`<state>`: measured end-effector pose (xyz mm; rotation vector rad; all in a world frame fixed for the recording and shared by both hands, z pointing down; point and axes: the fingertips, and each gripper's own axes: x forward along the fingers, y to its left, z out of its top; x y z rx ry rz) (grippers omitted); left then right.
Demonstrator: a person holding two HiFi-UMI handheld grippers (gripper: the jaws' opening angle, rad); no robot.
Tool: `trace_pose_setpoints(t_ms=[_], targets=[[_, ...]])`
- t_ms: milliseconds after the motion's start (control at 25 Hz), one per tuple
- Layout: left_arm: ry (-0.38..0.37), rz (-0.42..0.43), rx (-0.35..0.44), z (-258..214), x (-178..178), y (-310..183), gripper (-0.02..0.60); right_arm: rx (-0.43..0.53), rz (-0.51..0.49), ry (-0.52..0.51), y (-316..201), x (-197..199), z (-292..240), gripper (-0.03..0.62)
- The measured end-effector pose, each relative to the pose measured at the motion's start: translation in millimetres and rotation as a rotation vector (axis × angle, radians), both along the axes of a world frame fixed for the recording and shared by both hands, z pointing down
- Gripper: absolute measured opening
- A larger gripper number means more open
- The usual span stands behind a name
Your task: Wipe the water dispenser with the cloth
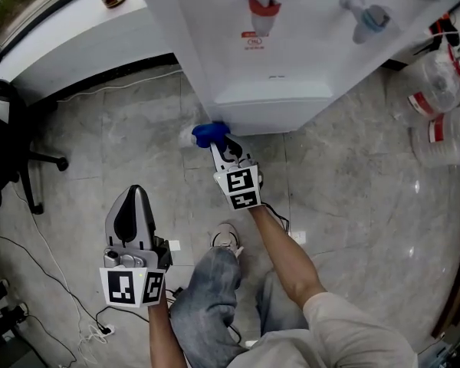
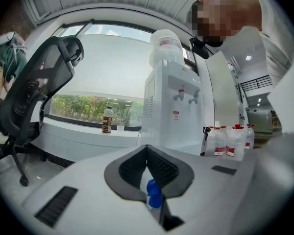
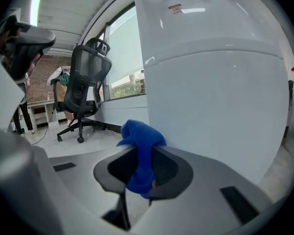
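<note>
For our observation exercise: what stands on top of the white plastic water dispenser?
A translucent rounded water bottle stands on the white plastic water dispenser. Its lower end is hidden in the dispenser's top; its fill level cannot be told.

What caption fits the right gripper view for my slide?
Right gripper clamps a blue cloth beside the white water dispenser.

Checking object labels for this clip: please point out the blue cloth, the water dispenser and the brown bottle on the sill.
blue cloth [image 3: 139,133], right gripper view, on its bunched upper part.
water dispenser [image 1: 291,60], head view, on the white front panel.
brown bottle [image 2: 107,121], left gripper view, on its body.
</note>
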<state>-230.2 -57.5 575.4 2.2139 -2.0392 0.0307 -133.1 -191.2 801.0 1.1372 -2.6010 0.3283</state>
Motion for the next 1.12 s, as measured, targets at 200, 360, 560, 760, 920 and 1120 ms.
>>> trace_pose_setpoints(t_ms=[200, 360, 560, 760, 920, 1120], targets=[[0.008, 0.019, -0.003, 3.6, 3.6, -6.8, 0.011, 0.006, 0.091, 0.026, -21.4, 48.0, 4.1, 0.080], [0.008, 0.057, 0.003, 2.6, 19.4, -20.8, 0.011, 0.019, 0.195, 0.063, -34.6, 112.0, 7.8, 0.080], [0.012, 0.112, 0.003, 4.3, 44.0, -38.8, 0.011, 0.022, 0.341, 0.093, -55.1, 201.0, 7.5, 0.080], [0.023, 0.144, -0.013, 8.8, 62.8, -53.7, 0.011, 0.022, 0.445, 0.116, -64.1, 267.1, 5.1, 0.080], [0.012, 0.169, -0.015, 8.2, 75.9, -57.1, 0.011, 0.026, 0.456, 0.122, -58.1, 283.2, 3.4, 0.080], [0.005, 0.144, -0.006, 4.4, 70.9, -43.5, 0.011, 0.022, 0.398, 0.100, -34.1, 255.0, 4.5, 0.080]])
